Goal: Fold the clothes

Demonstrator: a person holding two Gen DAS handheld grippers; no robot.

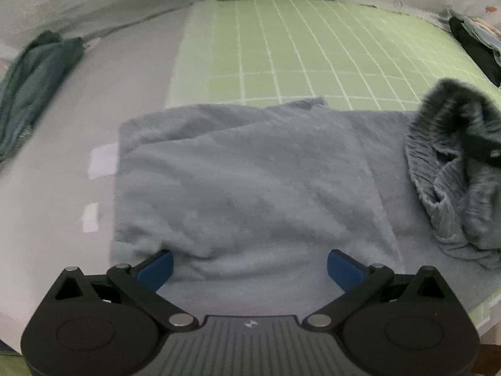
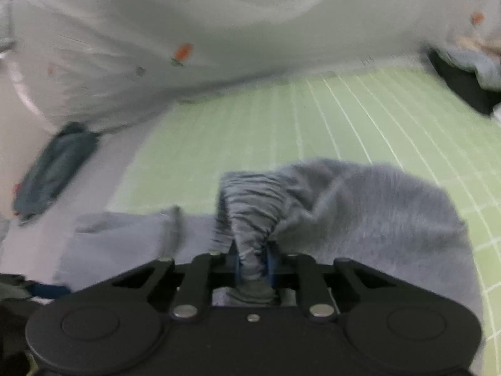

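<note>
A grey fleece garment (image 1: 244, 181) lies partly folded on the green gridded mat (image 1: 297, 47). My left gripper (image 1: 250, 269) is open, its blue pads spread above the garment's near edge, holding nothing. My right gripper (image 2: 253, 263) is shut on the garment's ribbed hem (image 2: 250, 216) and lifts that end off the mat. The lifted ribbed end and the right gripper's dark finger also show at the right of the left wrist view (image 1: 454, 163). The grey fleece (image 2: 391, 219) hangs and spreads to the right of my right gripper.
A dark teal garment (image 1: 28, 100) lies on the grey surface to the left; it also shows in the right wrist view (image 2: 53, 172). A pile of dark and light clothes (image 1: 476, 47) sits at the mat's far right. A white wall (image 2: 188, 31) rises behind.
</note>
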